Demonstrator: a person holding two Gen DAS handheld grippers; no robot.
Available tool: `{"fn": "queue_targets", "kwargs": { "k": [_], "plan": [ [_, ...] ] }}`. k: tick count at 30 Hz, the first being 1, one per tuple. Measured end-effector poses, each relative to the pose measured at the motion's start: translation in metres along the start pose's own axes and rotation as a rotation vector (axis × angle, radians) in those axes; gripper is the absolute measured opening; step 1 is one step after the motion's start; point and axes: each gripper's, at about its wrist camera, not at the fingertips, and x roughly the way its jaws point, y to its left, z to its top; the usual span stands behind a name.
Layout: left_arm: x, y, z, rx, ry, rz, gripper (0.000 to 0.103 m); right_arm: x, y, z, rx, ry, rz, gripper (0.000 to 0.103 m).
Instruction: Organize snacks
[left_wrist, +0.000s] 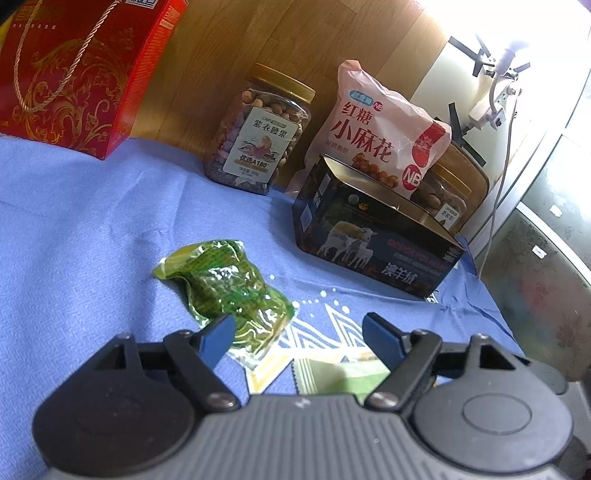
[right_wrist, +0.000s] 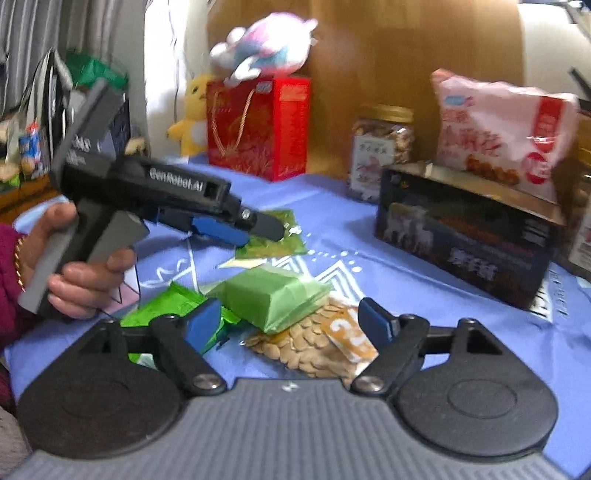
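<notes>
A crinkled green vacuum packet lies on the blue cloth. My left gripper stands open just behind it, its left finger over the packet's near edge. From the right wrist view, a hand holds that left gripper above the same green packet. My right gripper is open, nothing pinched. Between and just beyond its fingers lie a pale green wrapped block and a clear packet of seeds. A bright green packet lies by its left finger.
An open dark tin box stands at the right, with a pink snack bag leaning behind it. A nut jar and a red gift box stand along the back. Plush toys sit on the red box.
</notes>
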Motion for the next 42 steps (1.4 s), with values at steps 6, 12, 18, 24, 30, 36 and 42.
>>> {"fn": "queue_targets", "kwargs": {
  "k": [6,12,18,24,30,36,42],
  "plan": [
    [0.001,0.0,0.0,0.0,0.002,-0.002,0.08,0.012,-0.003,0.005,0.053,0.018,0.054,0.031],
    [0.001,-0.001,0.0,0.0,0.003,-0.003,0.08,-0.007,-0.005,-0.004,0.078,-0.017,-0.008,0.008],
    [0.001,0.0,0.0,0.0,0.004,-0.003,0.08,-0.037,-0.021,-0.011,0.154,-0.067,-0.076,0.008],
    [0.0,-0.001,0.0,0.002,-0.004,-0.012,0.08,-0.055,-0.026,-0.024,0.208,-0.056,-0.072,0.008],
    [-0.015,-0.021,-0.002,0.054,-0.042,-0.095,0.08,-0.051,-0.02,-0.036,0.185,-0.013,-0.083,0.011],
    [-0.019,-0.053,-0.007,0.103,0.037,-0.15,0.08,-0.049,-0.015,-0.037,0.122,0.001,-0.076,0.032],
    [-0.006,-0.061,-0.017,0.123,0.135,-0.138,0.08,-0.048,-0.012,-0.032,0.044,-0.017,-0.12,0.044]
  ]
}}
